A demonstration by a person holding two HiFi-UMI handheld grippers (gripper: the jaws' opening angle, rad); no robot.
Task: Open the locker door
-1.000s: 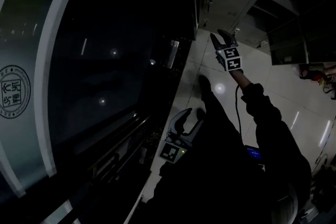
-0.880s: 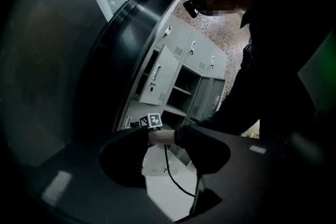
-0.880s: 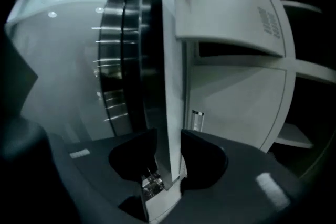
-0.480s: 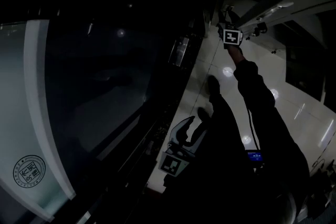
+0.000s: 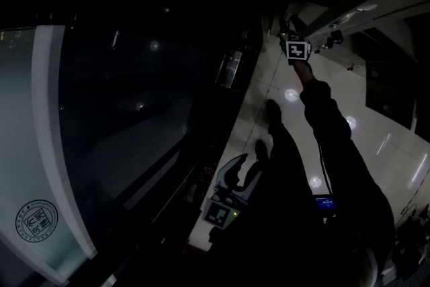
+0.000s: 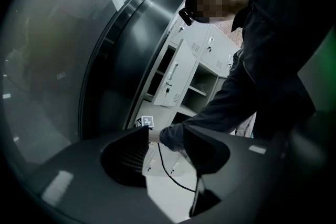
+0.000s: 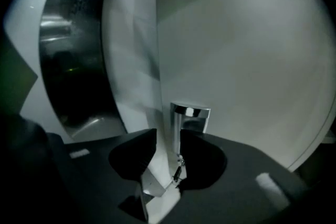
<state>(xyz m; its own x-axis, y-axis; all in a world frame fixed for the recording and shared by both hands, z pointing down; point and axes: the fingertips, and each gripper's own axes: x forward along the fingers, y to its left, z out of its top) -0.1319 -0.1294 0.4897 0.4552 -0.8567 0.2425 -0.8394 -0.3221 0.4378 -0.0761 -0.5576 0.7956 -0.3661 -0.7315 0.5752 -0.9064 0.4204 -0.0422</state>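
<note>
The pale grey locker door [image 7: 236, 60] fills the right gripper view, seen almost edge-on. Its chrome handle [image 7: 189, 115] and the door's edge stand between the jaws of my right gripper [image 7: 168, 157], which are closing; I see no firm press. In the dim head view, my right gripper [image 5: 289, 30] reaches far forward to the door's edge [image 5: 376, 0] at the end of a dark sleeve. Low in front of the body, my left gripper [image 5: 243, 168] stands open and holds nothing. The left gripper view looks past its own jaws [image 6: 168, 149] to the lockers.
A curved dark glass wall with a round logo [image 5: 35, 217] runs along the left. Glossy floor tiles [image 5: 376, 138] lie below. The person's shoe [image 5: 272, 111] is on them. A bank of grey lockers with one door open [image 6: 176, 78] shows in the left gripper view.
The head view has swung since a second ago, and my right gripper has gone farther forward to the door's edge. The left gripper has stayed low in front of the body.
</note>
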